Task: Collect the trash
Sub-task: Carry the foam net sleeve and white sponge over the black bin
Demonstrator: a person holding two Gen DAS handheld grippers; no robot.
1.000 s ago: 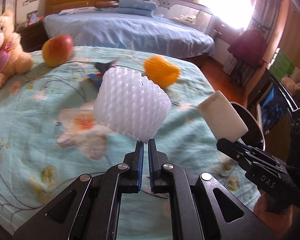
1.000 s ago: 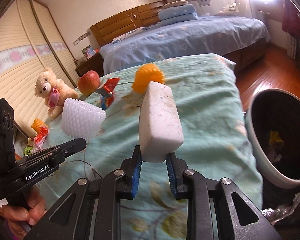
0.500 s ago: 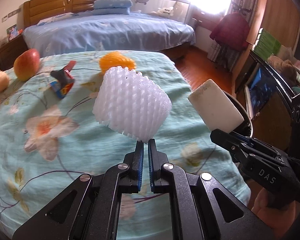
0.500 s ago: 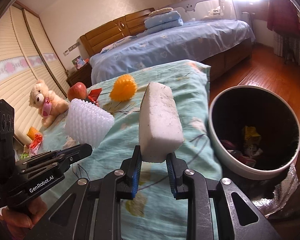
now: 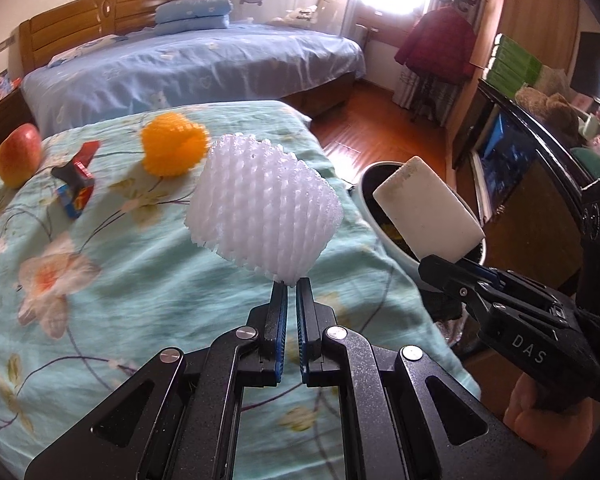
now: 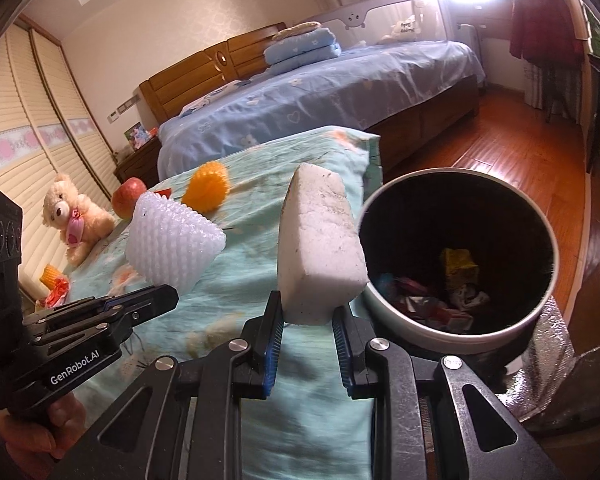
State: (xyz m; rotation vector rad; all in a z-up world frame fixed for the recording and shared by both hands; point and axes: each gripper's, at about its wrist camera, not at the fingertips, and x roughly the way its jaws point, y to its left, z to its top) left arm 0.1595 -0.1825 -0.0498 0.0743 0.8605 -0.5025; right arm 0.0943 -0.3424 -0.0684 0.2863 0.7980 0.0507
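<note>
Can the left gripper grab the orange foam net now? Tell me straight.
Probably not: the left gripper is shut on the white foam net, so its jaws are occupied. The orange foam net itself lies uncovered on the bedspread.

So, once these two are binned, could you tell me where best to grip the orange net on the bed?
Probably from above, pinching the orange net's top edge: it is soft open mesh lying loose on the bedspread, apart from the wrapper beside it, so a thin fold should fit between the pads.
</note>
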